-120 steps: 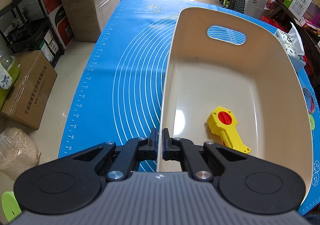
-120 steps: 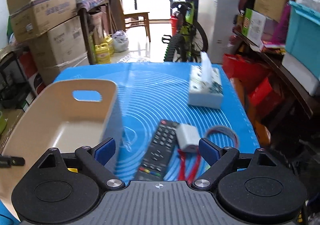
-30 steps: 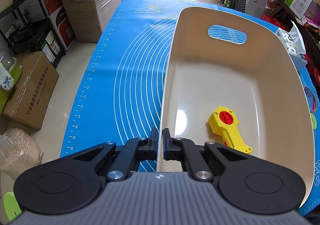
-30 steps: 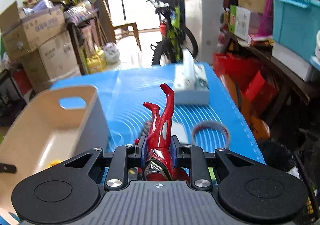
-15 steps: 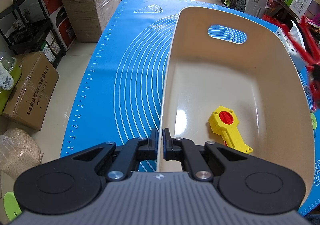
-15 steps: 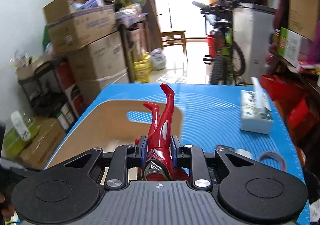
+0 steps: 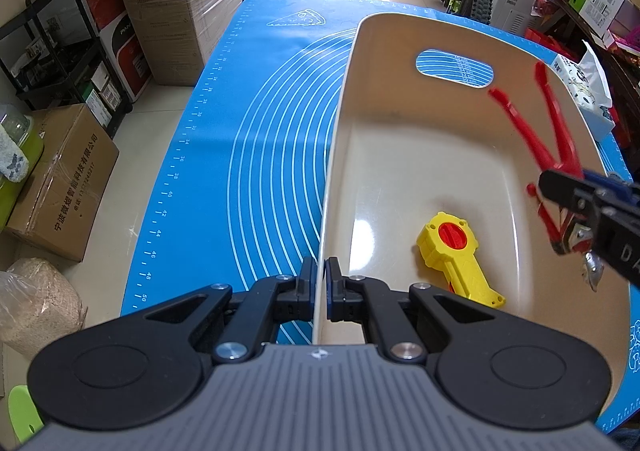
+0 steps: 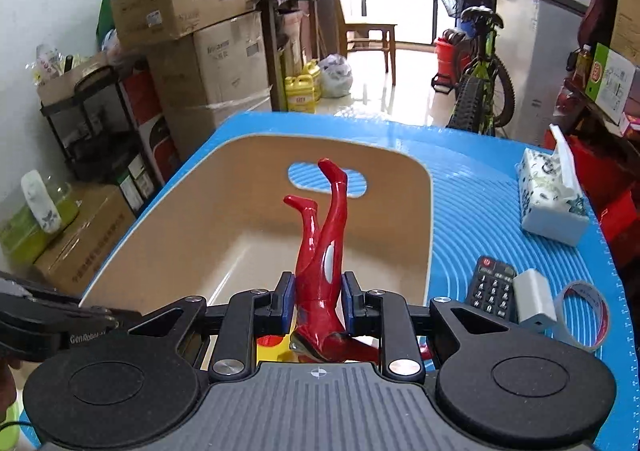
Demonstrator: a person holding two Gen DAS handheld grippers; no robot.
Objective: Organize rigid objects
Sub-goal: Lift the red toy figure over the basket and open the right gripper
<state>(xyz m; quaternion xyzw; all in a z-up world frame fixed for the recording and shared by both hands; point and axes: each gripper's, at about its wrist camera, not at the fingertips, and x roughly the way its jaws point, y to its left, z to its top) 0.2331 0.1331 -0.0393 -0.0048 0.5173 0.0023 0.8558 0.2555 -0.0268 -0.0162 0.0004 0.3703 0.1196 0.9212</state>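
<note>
Holding the red figure (image 8: 322,251) head-down in your right gripper (image 8: 318,301), jaws clenched on its torso, legs up, above the beige bin (image 7: 420,155); your left gripper (image 7: 319,289) has jaws clamped on the bin's near-left rim; yellow toy (image 7: 454,257) lies on the bin floor; remote (image 8: 490,287) sits on the counter beside the bin.

Glossy red plastic figure (image 8: 324,247), smooth beige plastic bin (image 7: 400,171), matt blue mat (image 7: 248,139)

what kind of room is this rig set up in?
Most likely a cluttered home storage or spare room, not a lab. Stacked brown cardboard cartons line the left wall, a green-framed bicycle leans near a bright doorway, and yellow detergent jugs sit on the tiled floor beyond the blue silicone mat.
</note>
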